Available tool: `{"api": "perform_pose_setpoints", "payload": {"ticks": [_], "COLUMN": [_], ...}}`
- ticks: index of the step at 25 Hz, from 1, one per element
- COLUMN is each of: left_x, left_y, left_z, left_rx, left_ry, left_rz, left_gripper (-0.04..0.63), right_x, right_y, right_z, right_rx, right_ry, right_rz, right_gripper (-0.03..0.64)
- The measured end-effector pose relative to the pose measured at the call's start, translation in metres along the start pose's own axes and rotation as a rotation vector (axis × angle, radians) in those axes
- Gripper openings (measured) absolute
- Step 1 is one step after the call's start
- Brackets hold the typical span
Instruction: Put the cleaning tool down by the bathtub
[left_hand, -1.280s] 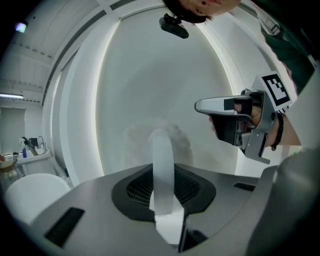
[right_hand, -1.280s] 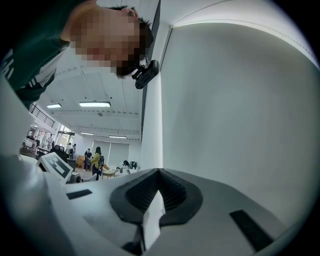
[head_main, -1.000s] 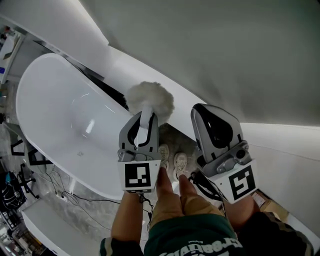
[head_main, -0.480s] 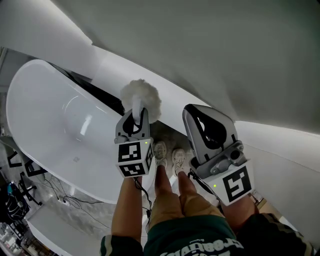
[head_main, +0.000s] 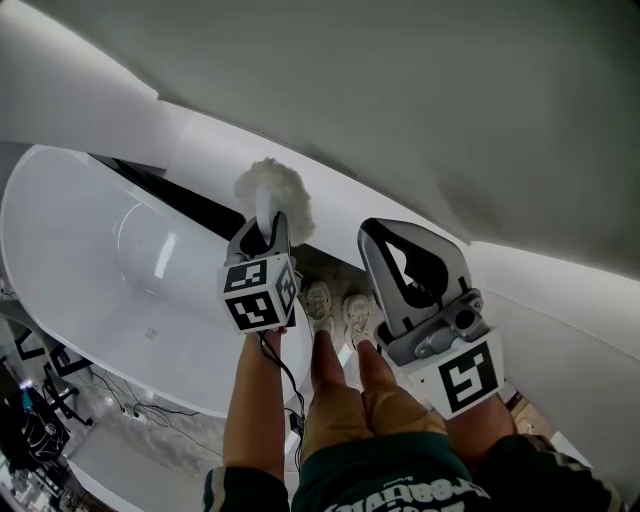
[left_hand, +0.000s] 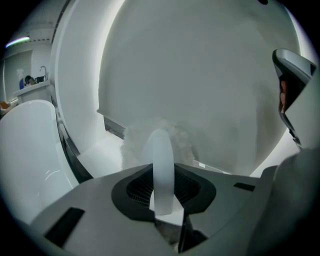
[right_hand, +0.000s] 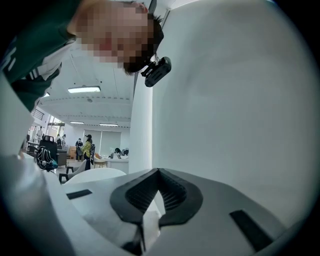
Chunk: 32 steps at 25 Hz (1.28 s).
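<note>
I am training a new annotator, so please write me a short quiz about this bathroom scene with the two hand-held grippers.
1. True or false: the left hand-held gripper is empty.
2. The head of the cleaning tool is: A fluffy and white; B a yellow sponge; C black bristles.
3. Which large white fixture lies left of the person's shoes in the head view?
Key: 1 false, it is shut on the tool's handle. 2 A. 3 the bathtub.

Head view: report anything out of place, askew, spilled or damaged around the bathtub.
Nothing stands out. The white oval bathtub shows no spill or visible damage, and the white fluffy-headed cleaning tool sits straight in the left gripper, clamped by its handle.
</note>
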<state>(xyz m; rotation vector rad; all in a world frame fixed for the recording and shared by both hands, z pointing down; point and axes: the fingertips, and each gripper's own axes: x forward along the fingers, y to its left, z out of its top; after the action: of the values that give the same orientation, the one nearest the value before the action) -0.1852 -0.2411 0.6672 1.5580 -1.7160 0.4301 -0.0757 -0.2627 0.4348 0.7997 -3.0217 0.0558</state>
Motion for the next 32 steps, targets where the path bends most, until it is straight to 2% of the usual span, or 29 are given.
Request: {"api": "perform_pose_setpoints", "payload": {"ticks": [11,16,22,26,32], "left_x": [0.045,0.077,0.107,0.127,0.137], "left_y": [0.009,0.021,0.042,0.053,0.063], "left_z": [-0.012,-0.027,-0.024,-0.03,-0.033], "left_rx": [-0.016,-0.084,-0.069,-0.075,-0.12], "left_ry": [0.12,0.181,0.203,0.253,0.289], "left_rz": [0.018,0.03,0.072,0.12,0.154], "left_gripper": [0.094,0.094,0.094,0.094,0.094], "right_x": [0.008,0.016,0.027,0.027,0.023], "right_y": [-0.016,-0.023,-0.023,-0.029,-0.029], "right_z": [-0.005,-0.022,-0.036,-0.045,-0.047], "right_rx": [0.002,0.016,0.025,0.041,0.049], "right_ry": [0.035,0.049,0.071,0.086,0.105], "right_rz": [-0.036,-0.032,-0.011,-0.006,-0.005], "right_gripper": [0.017,0.017,0.016,0.017,0.017]}}
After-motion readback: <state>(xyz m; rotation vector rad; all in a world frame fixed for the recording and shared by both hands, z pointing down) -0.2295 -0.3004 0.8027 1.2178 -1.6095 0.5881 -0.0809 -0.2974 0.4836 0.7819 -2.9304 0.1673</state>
